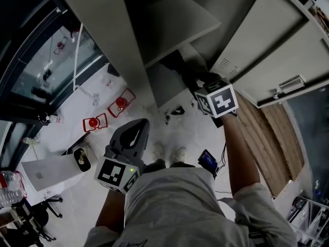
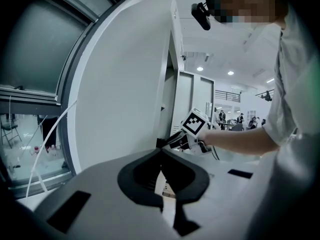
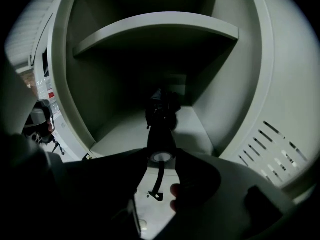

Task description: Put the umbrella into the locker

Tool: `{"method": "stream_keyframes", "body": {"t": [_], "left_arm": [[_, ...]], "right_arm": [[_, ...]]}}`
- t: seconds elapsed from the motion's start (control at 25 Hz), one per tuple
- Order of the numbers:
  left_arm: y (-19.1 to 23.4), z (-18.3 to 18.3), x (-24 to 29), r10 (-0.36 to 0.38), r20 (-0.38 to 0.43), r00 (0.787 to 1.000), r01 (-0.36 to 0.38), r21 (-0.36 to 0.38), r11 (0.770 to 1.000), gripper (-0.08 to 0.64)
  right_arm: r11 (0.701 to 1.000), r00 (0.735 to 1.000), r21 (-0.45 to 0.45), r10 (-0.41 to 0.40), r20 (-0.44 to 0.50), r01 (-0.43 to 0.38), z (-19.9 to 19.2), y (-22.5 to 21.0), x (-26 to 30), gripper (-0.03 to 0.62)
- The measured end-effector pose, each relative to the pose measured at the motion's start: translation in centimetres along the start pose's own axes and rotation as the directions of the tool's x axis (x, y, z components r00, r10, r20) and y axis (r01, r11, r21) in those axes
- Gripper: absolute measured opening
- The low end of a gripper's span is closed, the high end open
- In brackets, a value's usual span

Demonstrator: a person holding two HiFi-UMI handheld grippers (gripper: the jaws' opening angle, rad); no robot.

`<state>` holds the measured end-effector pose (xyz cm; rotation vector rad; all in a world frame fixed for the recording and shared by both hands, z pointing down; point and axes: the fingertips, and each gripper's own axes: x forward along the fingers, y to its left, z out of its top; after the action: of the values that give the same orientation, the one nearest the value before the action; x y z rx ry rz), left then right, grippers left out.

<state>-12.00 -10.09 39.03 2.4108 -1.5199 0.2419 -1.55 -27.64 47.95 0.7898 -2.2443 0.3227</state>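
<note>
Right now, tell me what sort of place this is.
Probably an open office or lab hall with storage lockers: a grey metal locker stands open with its vented door swung out, a glass wall runs beside it, and ceiling spotlights light a large room behind.

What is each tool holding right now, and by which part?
The right tool grips the folded umbrella by its handle end, with the wrist strap dangling toward the camera. The left tool is shut and holds nothing.
</note>
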Motion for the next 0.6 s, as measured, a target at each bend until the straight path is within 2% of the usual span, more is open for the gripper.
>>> {"method": "stream_keyframes", "body": {"t": [0.6], "left_arm": [[0.4, -0.1, 0.0, 0.007, 0.000, 1.000, -0.007, -0.005, 1.000, 0.015]], "right_arm": [[1.000, 1.000, -0.007, 0.012, -0.023, -0.012, -0.7, -0.1, 1.3, 0.189]]}}
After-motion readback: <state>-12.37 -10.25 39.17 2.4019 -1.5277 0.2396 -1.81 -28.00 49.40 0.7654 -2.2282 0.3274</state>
